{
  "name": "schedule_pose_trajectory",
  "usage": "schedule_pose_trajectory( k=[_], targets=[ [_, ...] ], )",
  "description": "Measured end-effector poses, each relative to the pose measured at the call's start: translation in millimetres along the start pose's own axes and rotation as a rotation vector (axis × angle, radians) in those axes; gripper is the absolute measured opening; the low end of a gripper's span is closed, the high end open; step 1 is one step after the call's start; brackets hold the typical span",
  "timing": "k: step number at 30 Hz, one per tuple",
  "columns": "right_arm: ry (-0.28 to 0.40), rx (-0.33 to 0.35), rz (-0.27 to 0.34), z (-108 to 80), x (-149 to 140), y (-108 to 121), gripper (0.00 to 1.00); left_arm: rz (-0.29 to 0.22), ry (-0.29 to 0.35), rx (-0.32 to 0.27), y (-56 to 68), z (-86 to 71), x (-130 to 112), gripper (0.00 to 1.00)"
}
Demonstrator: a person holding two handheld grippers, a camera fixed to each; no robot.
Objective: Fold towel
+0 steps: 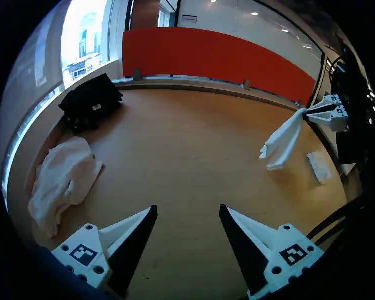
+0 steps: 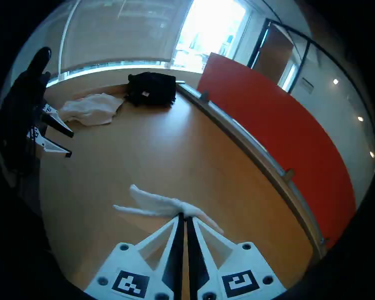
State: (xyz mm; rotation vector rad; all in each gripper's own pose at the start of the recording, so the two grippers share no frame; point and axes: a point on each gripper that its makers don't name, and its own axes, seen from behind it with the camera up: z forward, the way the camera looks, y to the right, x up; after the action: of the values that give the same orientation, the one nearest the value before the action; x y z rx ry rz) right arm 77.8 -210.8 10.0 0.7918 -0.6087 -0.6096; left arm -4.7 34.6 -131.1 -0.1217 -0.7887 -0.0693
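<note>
Two grippers were over the pale wooden table (image 1: 187, 140). The right gripper (image 2: 184, 217) had its fingers clenched on one edge of the small white cloth towel (image 2: 160, 205), which bunched at the pinch and trailed out past the fingertips. In the left gripper view the towel hung from that pinch at the far right of the table, drooping in a narrow twist. We could not tell whether its lower end touched the wood. The left gripper (image 1: 187, 207) hovered over the near middle of the table, fingers spread wide with nothing between them, well apart from the towel.

We judged the towel light and thoroughly limp: it held no shape of its own and collapsed under a single hold. It looked neither slippery nor fragile, so a firm pinch would do no harm. To fold it, we thought it first needed spreading flat. The best second hold seemed to be a free corner at the hanging end, taken by the left gripper.

A crumpled white cloth heap (image 1: 62, 182) lay at the near left, a black fabric bag (image 1: 90, 102) at the far left, and a small folded white cloth (image 1: 320, 166) just beside the hanging towel.
</note>
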Motion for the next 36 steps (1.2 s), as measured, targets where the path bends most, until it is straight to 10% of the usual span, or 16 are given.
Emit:
schedule_pose_trajectory(
  k=[36],
  targets=[
    [-0.102,-0.145,0.067,-76.6,-104.5,153.0,0.04,0.028,-0.025,0.036,4.9,3.5,2.8,0.92]
  ],
)
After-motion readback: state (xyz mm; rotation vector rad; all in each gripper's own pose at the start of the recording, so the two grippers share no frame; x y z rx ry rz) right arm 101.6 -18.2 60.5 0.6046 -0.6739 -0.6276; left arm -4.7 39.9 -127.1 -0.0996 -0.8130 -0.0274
